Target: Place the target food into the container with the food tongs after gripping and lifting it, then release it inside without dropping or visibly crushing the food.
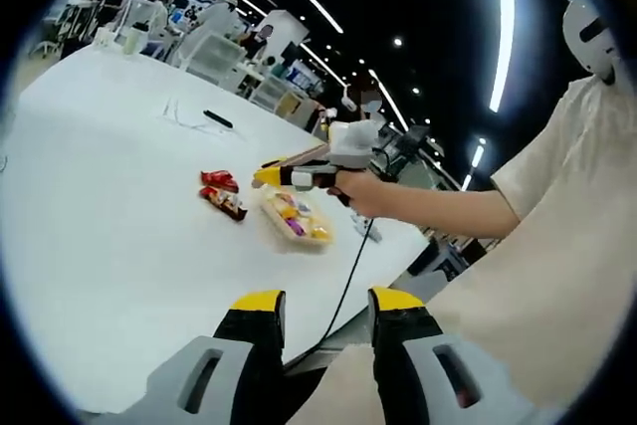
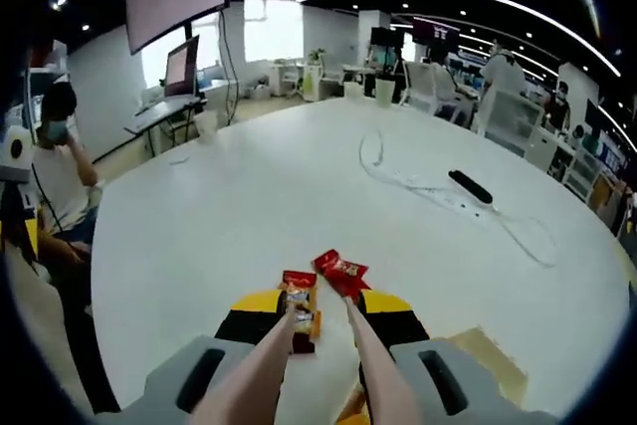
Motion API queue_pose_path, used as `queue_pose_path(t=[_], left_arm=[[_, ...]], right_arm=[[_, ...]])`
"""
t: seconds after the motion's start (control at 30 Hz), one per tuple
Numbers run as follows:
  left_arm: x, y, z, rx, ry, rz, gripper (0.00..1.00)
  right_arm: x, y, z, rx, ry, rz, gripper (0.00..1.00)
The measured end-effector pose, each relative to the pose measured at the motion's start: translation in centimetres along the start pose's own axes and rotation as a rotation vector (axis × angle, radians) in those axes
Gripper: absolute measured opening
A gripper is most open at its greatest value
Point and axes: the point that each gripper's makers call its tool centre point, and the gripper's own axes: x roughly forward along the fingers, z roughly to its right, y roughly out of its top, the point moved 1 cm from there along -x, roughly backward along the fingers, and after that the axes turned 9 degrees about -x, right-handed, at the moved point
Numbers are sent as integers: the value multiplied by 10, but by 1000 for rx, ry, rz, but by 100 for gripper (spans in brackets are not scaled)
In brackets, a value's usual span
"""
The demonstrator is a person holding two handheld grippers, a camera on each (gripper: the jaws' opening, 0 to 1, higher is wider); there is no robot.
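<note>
A: Left gripper view?
B: Left tongs are low over the table edge, jaws wide, nothing between them. Right tongs are up ahead in a person's hand, with the food tongs sticking out past their yellow tips.
A: Food?
B: Two red snack packets lie on the table just beyond and below the food tongs' end. The clear container with colourful pieces in it sits right under the right tongs, beside the packets. A black cable hangs from the hand down past the table edge.
A: Right gripper view?
B: Right tongs are clamped on the food tongs, one arm along each jaw. The arms stand apart at their tips.
A: Packets against the tips?
B: The brown-and-red packet lies at the left arm's tip, partly under it. The red packet lies just past the right arm's tip. Both are flat on the table. Contact: cannot tell.
A: Further out?
B: A black bar and a white cord, well beyond the tips, to the right.
</note>
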Motion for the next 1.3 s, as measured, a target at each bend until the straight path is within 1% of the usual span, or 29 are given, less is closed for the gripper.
queue_pose_path(t=[0.03, 0.1, 0.2, 0.33, 0.5, 0.7, 1.03, 1.13, 1.2, 1.3], left_arm=[[-1, 1, 2, 1, -8, 9, 35], [-1, 1, 5, 11, -15, 11, 36], [2, 0, 7, 11, -24, 14, 37], [6, -1, 6, 8, -22, 4, 37], [4, -2, 5, 3, -20, -3, 37], [-6, -4, -5, -30, 10, 20, 37], [-7, -7, -15, -32, 54, 7, 36], [-6, -5, -14, -48, 57, 28, 36], [-7, -5, -14, -89, 49, 61, 36], [-9, -5, -16, -105, 49, 77, 37]], right_arm=[[1, 0, 2, -65, 0, -17, 28], [2, 3, 0, -165, 11, -35, 28], [6, 5, -4, -211, 33, -42, 28], [11, 6, 1, -215, 35, -46, 28], [16, 4, 6, -226, 39, -57, 28], [24, 0, 8, -254, 51, -74, 28], [42, -3, 14, -257, 74, -92, 28], [46, -3, 16, -273, 73, -97, 28], [48, -2, 17, -285, 71, -100, 28], [51, -4, 16, -296, 77, -108, 28]])
